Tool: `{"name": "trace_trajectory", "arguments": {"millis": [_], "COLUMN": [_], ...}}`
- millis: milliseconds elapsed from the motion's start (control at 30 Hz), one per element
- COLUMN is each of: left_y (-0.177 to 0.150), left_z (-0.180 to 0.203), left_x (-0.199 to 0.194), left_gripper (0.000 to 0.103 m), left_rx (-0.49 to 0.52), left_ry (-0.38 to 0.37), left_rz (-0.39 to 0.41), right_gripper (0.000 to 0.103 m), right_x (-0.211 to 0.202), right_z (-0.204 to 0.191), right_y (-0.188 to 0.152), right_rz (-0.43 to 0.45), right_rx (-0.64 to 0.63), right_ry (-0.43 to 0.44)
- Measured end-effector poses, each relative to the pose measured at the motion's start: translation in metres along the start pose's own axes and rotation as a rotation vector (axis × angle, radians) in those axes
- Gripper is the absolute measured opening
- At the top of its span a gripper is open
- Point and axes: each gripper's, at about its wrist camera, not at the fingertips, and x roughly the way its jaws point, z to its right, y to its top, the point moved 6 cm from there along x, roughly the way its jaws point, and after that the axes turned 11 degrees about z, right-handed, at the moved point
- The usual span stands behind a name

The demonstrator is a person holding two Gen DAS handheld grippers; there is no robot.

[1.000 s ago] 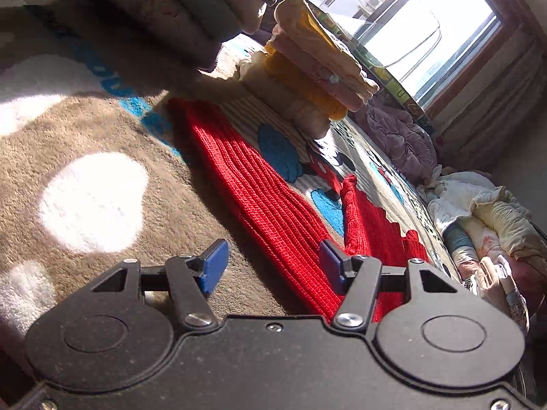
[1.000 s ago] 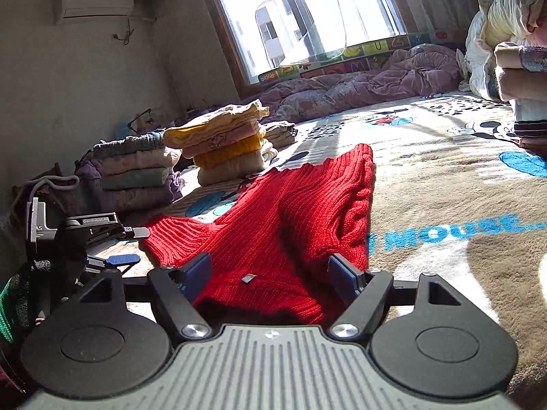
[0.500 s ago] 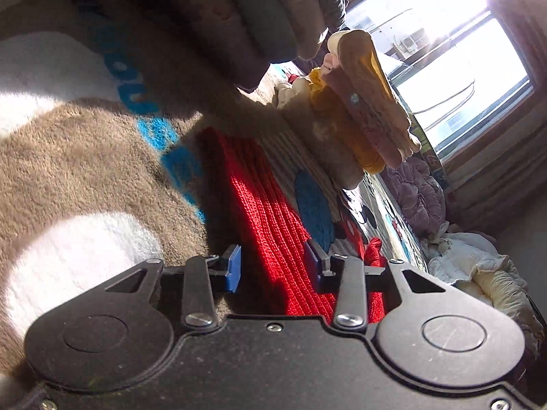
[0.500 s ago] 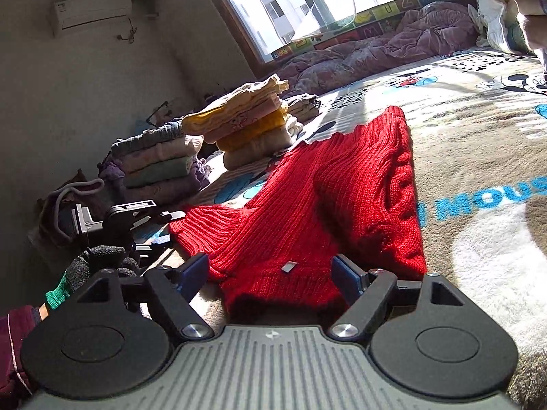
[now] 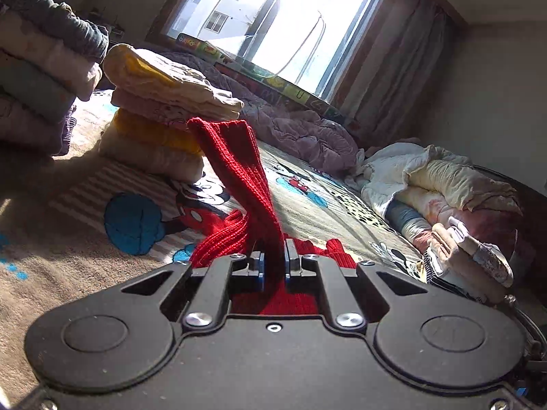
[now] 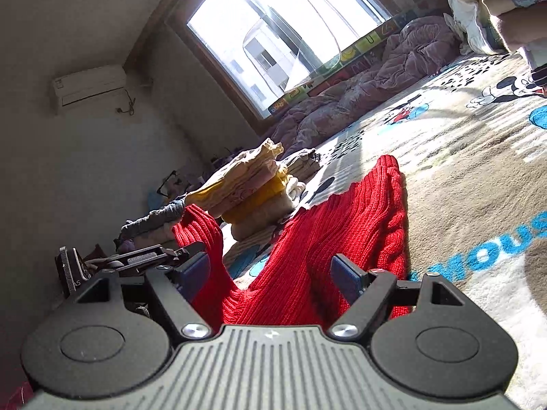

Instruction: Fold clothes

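Note:
A red knit sweater (image 6: 345,225) lies spread on the cartoon-print blanket (image 6: 461,177). My left gripper (image 5: 273,256) is shut on one sleeve of the red sweater (image 5: 236,167), and the sleeve's cuff stands up in front of the camera. In the right wrist view the left gripper (image 6: 195,249) shows at the left, holding that raised sleeve (image 6: 201,235) above the blanket. My right gripper (image 6: 270,273) is open just over the sweater's near edge, with red knit between its blue pads (image 6: 345,276) and no pad pressing on it.
Two stacks of folded clothes stand at the left: a yellow and cream stack (image 5: 160,116) and a grey and pink stack (image 5: 41,68). A purple quilt (image 5: 294,130) lies under the window. Loose clothes (image 5: 441,198) are heaped at the right.
The left gripper closed on the sweater's sleeve and lifted it off the blanket, rolling upright. The right gripper shifted slightly and tilted, still open at the sweater's near edge.

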Motion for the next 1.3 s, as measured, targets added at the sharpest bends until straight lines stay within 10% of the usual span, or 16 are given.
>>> {"name": "trace_trajectory", "arguments": {"millis": [333, 500, 867, 1000, 1133, 1300], "left_y": [-0.072, -0.070, 0.000, -0.010, -0.039, -0.074], "left_z": [0.108, 0.111, -0.048, -0.044, -0.016, 0.025], "left_x": [0.040, 0.022, -0.033, -0.041, -0.036, -0.027], "left_gripper": [0.007, 0.036, 0.037, 0.036, 0.031, 0.025], "left_rx": [0.215, 0.249, 0.026, 0.043, 0.134, 0.268], "left_ry": [-0.246, -0.315, 0.044, 0.001, -0.077, -0.166], "left_rz": [-0.171, -0.221, -0.086, -0.123, -0.223, -0.295], "right_gripper": [0.087, 0.088, 0.081, 0.067, 0.022, 0.012], "right_x": [0.023, 0.028, 0.035, 0.046, 0.054, 0.046], "right_z": [0.046, 0.075, 0.089, 0.100, 0.103, 0.078], "right_y": [0.009, 0.007, -0.005, -0.004, -0.001, 0.024], "right_rz": [0.024, 0.032, -0.031, -0.003, 0.021, 0.109], "right_rx": [0.277, 0.376, 0.275, 0.298, 0.308, 0.186], "right_ry": [0.013, -0.073, -0.281, -0.294, -0.250, -0.186]}}
